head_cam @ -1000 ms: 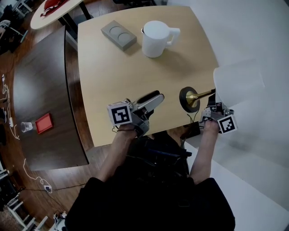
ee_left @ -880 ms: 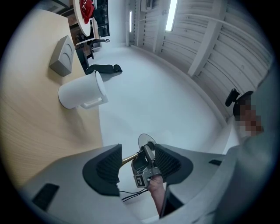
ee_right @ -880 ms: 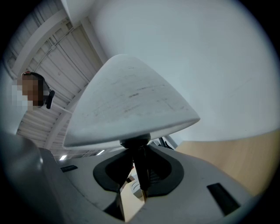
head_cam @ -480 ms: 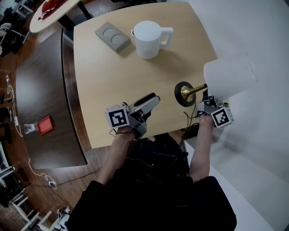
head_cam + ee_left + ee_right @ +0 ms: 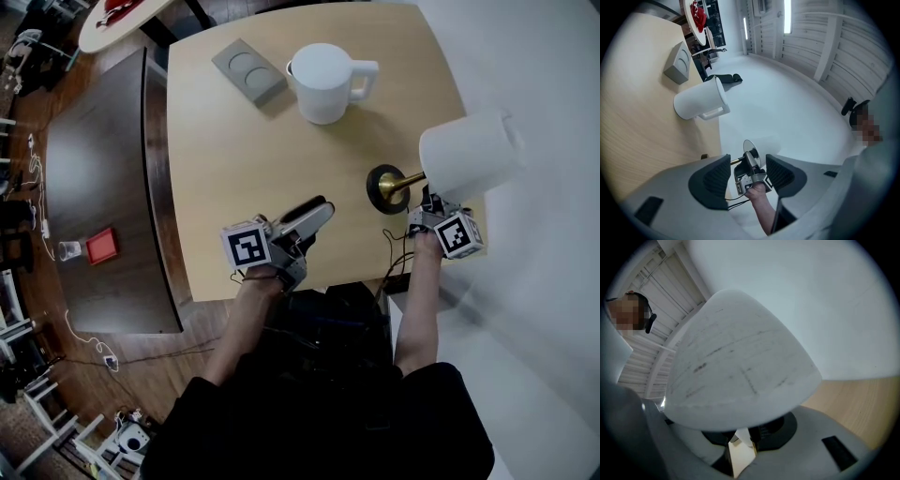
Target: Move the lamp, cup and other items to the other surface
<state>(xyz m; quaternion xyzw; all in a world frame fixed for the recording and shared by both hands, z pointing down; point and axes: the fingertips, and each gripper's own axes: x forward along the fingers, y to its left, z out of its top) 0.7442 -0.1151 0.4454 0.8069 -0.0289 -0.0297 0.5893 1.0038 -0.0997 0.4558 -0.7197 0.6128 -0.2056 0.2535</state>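
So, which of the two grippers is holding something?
The right gripper, closed on the lamp by its stem; the left gripper has open fingers with nothing between.

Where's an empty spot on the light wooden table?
On the table, bare wood runs down the left half, between the grey block and the left gripper. The right side is crowded: white jug, lamp, right gripper.
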